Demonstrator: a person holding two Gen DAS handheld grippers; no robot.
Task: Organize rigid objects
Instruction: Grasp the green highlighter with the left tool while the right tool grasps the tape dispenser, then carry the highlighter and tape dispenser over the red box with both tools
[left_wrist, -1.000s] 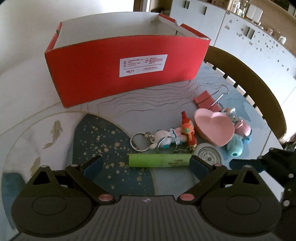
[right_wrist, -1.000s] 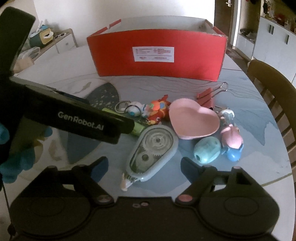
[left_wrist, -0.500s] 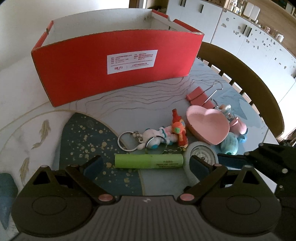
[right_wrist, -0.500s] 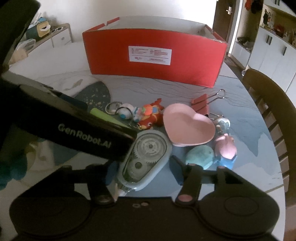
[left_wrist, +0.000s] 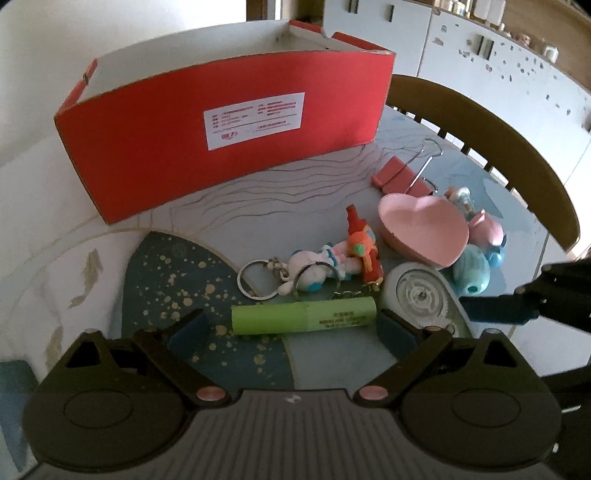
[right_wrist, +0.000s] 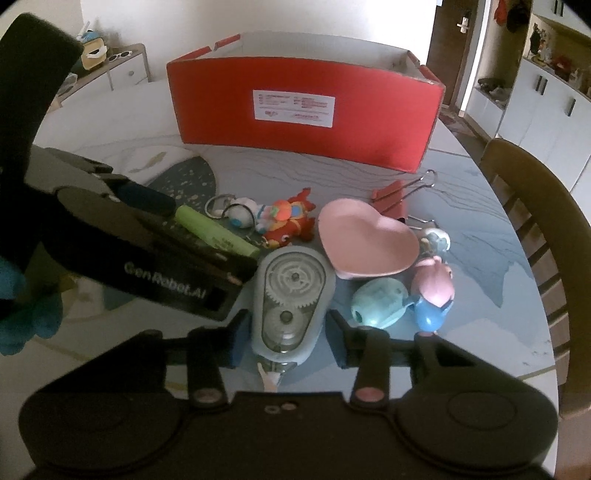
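On a patterned round counter (left_wrist: 110, 229), the left gripper (left_wrist: 291, 326) hovers with its jaws spread wide on either side of a green tube (left_wrist: 303, 316) lying crosswise, touching neither end. The right gripper (right_wrist: 286, 338) has its jaws narrowed around the lower body of a grey-blue correction tape dispenser (right_wrist: 291, 295); whether the pads actually press on it cannot be told. Just beyond lie a white figure keychain (left_wrist: 314, 271) and a red-orange toy (left_wrist: 364, 249), beside a pink heart-shaped dish (right_wrist: 365, 240). A teal egg-shaped sharpener (right_wrist: 378, 302) and a pink-and-blue figure (right_wrist: 432, 291) sit near the dish, with a red binder clip (right_wrist: 391, 199) behind it. An open red cardboard box (right_wrist: 306, 118) stands at the far side, a wooden chair (right_wrist: 535, 192) alongside
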